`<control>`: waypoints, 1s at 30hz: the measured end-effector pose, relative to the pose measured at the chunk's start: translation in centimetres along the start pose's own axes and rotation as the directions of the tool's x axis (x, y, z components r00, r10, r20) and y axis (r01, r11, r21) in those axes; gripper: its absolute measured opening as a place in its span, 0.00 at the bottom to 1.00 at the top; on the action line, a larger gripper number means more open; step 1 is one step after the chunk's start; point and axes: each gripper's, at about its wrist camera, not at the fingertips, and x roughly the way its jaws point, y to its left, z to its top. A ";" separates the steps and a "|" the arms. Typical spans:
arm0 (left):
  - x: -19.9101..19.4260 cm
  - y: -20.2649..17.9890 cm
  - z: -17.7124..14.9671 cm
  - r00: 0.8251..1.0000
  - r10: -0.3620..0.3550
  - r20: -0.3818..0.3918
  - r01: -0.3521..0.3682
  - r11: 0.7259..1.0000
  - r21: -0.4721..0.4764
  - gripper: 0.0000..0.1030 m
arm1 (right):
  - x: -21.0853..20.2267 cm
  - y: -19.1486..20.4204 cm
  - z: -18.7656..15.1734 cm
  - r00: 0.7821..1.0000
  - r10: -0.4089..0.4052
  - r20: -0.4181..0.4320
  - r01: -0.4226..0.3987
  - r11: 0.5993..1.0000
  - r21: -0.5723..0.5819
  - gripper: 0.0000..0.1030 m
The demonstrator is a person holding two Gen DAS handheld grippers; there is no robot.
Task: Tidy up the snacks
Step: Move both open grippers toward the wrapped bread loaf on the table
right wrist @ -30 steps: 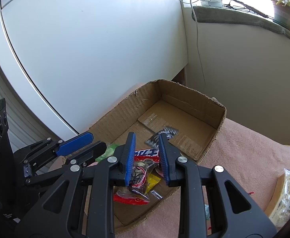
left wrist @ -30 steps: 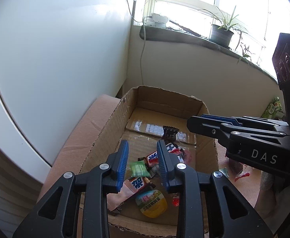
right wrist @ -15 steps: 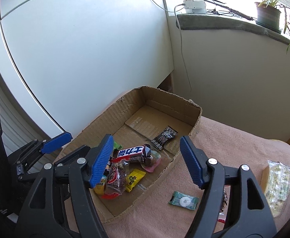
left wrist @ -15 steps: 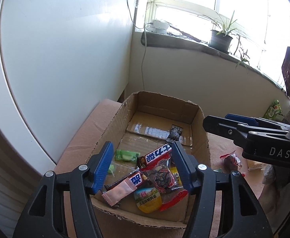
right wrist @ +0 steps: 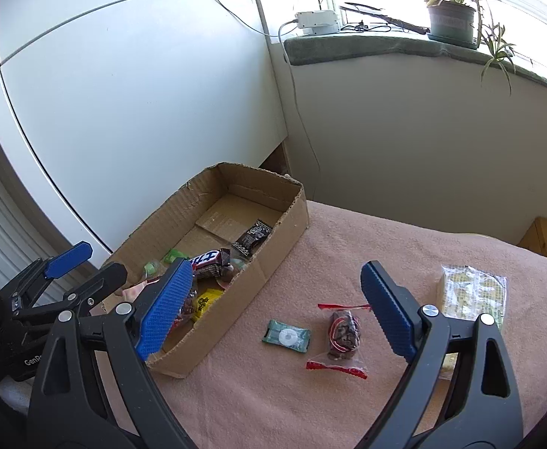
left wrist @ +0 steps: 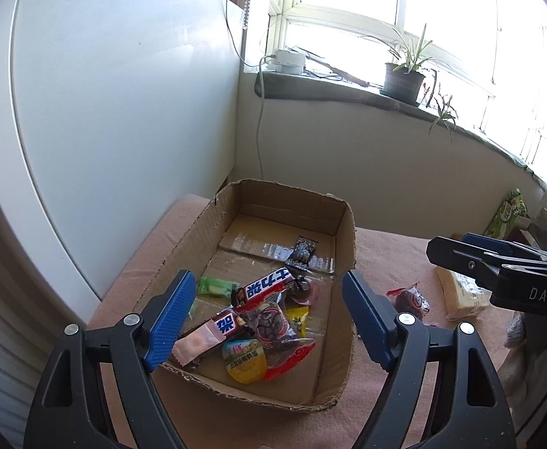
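Cardboard box (left wrist: 342, 232), open-topped, holds a loose pile of wrapped snacks (left wrist: 262, 310); several overlap, labels partly hidden. Left gripper (left wrist: 266, 314) hangs over the pile, jaws opening, nothing between them. Right gripper (right wrist: 273, 314) jaws opening, empty, above pink cloth (right wrist: 385, 247) where a green packet (right wrist: 286, 336) and red-ended sweet (right wrist: 342, 335) lie.

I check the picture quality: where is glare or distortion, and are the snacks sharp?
Left wrist view: window blown out white, straight wall edges bowed by the fisheye, snacks in the cardboard box sharp. Right wrist view: glare only at the top right, blanket evenly lit, green packet sharp.
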 end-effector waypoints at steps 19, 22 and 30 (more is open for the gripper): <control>0.3 -6.5 -0.9 0.995 -0.095 -0.036 0.097 0.993 0.062 0.78 | -5.4 -9.1 -3.5 0.993 -0.116 0.013 0.113 0.986 0.125 0.91; 0.9 -7.8 -1.1 0.989 -0.138 -0.054 0.141 0.988 0.062 0.78 | -5.8 -10.6 -4.0 0.992 -0.128 0.009 0.125 0.982 0.142 0.91; 3.0 -11.8 -1.5 0.963 -0.239 -0.124 0.249 0.966 0.069 0.78 | -5.8 -15.6 -5.3 0.996 -0.082 -0.025 0.085 0.966 0.244 0.91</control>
